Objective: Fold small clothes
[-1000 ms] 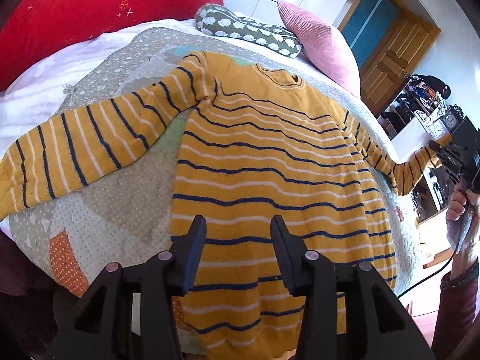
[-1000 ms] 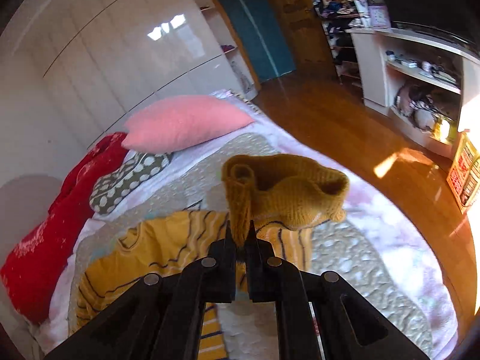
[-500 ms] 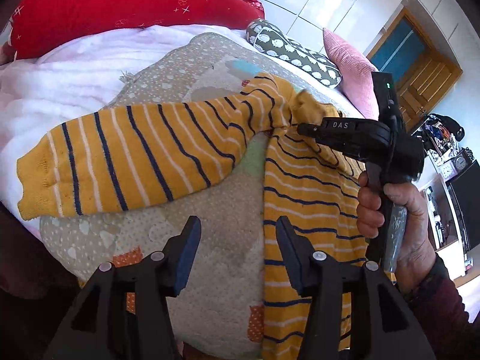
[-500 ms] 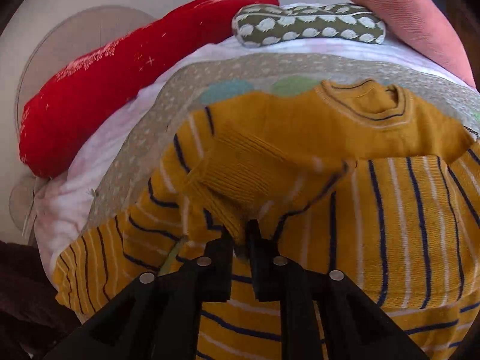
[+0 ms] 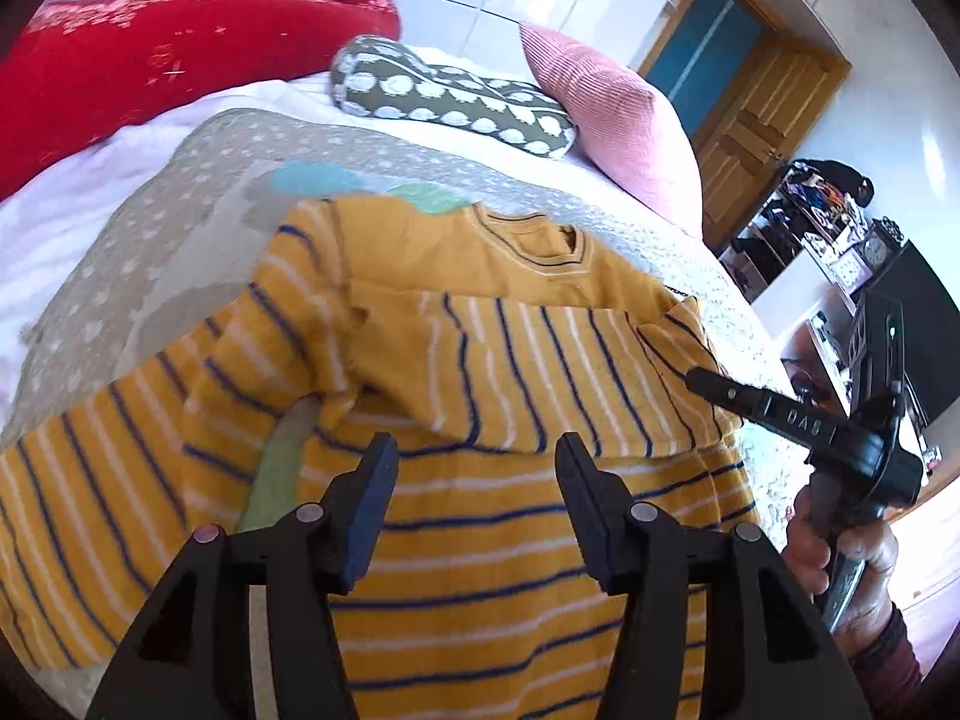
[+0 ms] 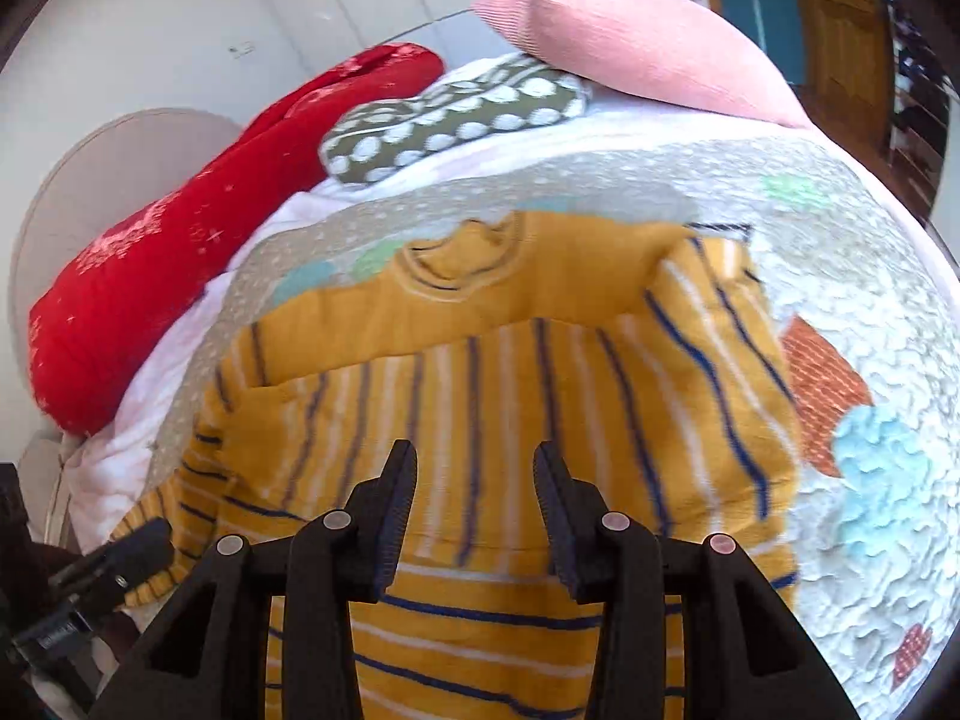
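Mustard-yellow knit with navy and white stripes fills the left wrist view: a small sweater [image 5: 480, 540] lies face up on a quilted bedspread [image 5: 180, 192]. One sleeve is folded across the chest [image 5: 540, 372], stripes running upright; the other sleeve [image 5: 90, 492] is spread out to the side, not yet folded. The left gripper [image 5: 474, 480] hovers over the body with its jaws partly apart and nothing between them, probably heading for that loose sleeve. At the right edge a hand [image 5: 840, 546] holds the right gripper near the fold.

In the right wrist view, the right gripper [image 6: 474, 480] sits above the folded sleeve [image 6: 510, 408]. Its jaws have just been opening and hold nothing, so the sleeve appears released in place. A pink pillow [image 6: 630, 42] and a red cushion [image 6: 180, 228] lie beyond the collar.
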`<state>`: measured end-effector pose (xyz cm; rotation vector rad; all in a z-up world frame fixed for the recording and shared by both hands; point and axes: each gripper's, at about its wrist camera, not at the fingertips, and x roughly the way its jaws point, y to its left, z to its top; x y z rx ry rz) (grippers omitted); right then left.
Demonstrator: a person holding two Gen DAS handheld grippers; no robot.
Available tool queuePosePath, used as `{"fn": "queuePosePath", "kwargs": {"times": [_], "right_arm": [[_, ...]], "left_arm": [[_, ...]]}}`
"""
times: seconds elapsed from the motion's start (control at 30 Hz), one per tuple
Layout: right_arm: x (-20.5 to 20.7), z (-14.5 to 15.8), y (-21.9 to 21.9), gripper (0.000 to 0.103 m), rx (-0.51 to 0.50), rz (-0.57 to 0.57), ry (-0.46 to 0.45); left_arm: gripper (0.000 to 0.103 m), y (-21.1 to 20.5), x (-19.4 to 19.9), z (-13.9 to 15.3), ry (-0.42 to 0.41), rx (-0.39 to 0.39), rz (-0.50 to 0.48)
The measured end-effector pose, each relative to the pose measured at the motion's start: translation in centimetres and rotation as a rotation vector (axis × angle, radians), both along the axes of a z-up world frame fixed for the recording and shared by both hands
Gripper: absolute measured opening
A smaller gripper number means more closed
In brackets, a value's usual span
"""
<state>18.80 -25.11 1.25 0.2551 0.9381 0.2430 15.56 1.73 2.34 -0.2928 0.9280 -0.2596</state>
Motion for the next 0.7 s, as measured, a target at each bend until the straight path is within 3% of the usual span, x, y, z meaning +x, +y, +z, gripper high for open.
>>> {"fn": "queuePosePath", "kwargs": {"times": [0.13, 0.23, 0.3, 0.37, 0.4, 0.5, 0.6, 0.7], "right_arm": [[1.5, -2.7, -5.3, 0.043, -0.087, -0.13, 0.055], [1.8, -3.7, -8.1, 0.042, -0.084, -0.192, 0.076], [1.8, -3.7, -9.2, 0.042, -0.092, -0.225, 0.07], [2.0, -3.9, -10.3, 0.044, -0.177, -0.305, 0.076], [2.1, -4.4, -11.3, 0.044, -0.185, -0.34, 0.085], [1.8, -4.7, -14.1, 0.044, -0.059, -0.374, 0.093], [0.4, -2.8, -14.1, 0.045, -0.122, -0.416, 0.062], [-1.9, -0.3, -12.9, 0.046, -0.159, -0.382, 0.016]], "left_arm": [[0.053, -1.4, 6.2, -3.5, 0.111, 0.093, 0.066], [0.046, 0.5, 8.7, -6.6, 0.204, 0.029, 0.131], [0.043, 1.7, 8.7, -6.8, 0.19, -0.03, 0.158], [0.043, 2.1, 8.6, -6.9, 0.188, -0.057, 0.155], [0.043, 2.1, 8.6, -7.0, 0.183, -0.055, 0.149], [0.043, 1.7, 8.3, -6.7, 0.17, -0.021, 0.129], [0.043, 1.6, 7.5, -5.4, 0.159, 0.001, 0.121], [0.043, 2.3, 4.6, -2.6, 0.092, -0.002, 0.101]]}}
